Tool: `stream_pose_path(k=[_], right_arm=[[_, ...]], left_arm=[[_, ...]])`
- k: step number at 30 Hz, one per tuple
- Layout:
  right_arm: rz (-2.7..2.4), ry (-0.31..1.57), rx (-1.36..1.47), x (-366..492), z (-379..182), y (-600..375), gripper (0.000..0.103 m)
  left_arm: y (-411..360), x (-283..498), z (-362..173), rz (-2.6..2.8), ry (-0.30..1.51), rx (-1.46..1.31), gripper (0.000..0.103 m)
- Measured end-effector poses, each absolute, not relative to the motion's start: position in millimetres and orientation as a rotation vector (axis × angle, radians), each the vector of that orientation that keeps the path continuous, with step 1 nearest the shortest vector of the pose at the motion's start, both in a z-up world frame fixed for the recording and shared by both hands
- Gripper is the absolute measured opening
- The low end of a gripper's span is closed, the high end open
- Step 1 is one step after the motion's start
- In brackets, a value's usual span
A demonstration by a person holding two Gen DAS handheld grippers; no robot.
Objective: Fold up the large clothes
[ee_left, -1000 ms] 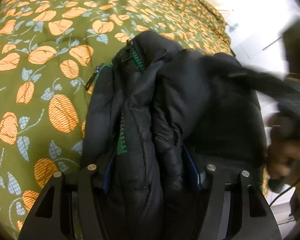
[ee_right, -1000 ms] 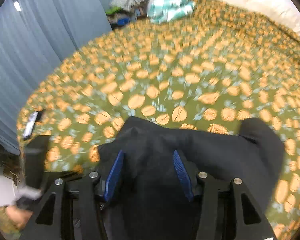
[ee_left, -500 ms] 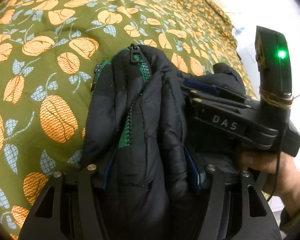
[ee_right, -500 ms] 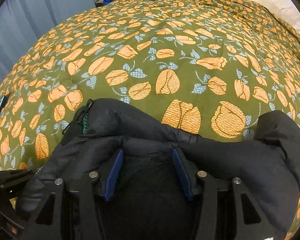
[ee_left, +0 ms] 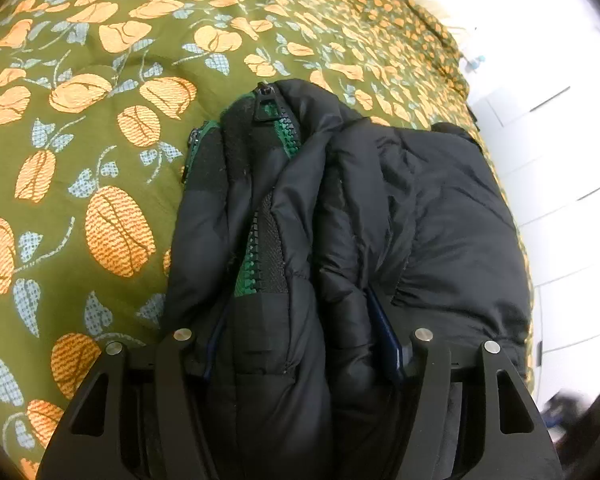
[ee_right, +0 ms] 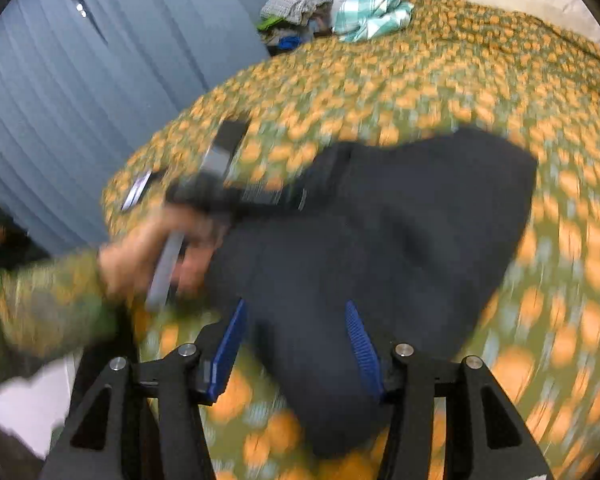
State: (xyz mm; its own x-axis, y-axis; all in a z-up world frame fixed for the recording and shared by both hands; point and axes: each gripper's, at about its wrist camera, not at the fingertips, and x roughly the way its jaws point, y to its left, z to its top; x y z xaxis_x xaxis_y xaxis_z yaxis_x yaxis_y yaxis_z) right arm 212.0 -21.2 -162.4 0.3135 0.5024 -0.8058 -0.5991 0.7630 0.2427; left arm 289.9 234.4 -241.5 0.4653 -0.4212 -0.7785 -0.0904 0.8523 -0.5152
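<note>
My two wrist cameras looked steeply down, close over the black puffer jacket (ee_left: 400,220) (ee_right: 380,240) on the green orange-flowered bedspread (ee_left: 100,140) (ee_right: 440,80), which both views shared.

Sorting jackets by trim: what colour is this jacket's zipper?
Green zipper on the black jacket, clearest in the left wrist view.

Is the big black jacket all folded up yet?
Not yet. The jacket is already bunched lengthwise on the bedspread, its green zipper showing. Right now the left gripper pinches one end and the right gripper has another part between its fingers. It is still lumpy, so neat folding remains.
</note>
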Motion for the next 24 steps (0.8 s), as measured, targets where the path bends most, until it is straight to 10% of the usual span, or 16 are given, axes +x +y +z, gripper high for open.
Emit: stream_pose_path(k=[6,17,24], right_arm=[[0.633,1.076,-0.068,216,-225,-20,0.05],[0.635,0.903,-0.018,166,-139,-52,0.069],[0.66,0.897,-0.057,158,-139,-43,0.069]], left_arm=[[217,284,-230,-0.165,1.081,-0.457,0.068],[275,238,-145,-0.225,1.002,-0.57,0.096],[232,237,-140,-0.331,1.121,-0.393,0.096]])
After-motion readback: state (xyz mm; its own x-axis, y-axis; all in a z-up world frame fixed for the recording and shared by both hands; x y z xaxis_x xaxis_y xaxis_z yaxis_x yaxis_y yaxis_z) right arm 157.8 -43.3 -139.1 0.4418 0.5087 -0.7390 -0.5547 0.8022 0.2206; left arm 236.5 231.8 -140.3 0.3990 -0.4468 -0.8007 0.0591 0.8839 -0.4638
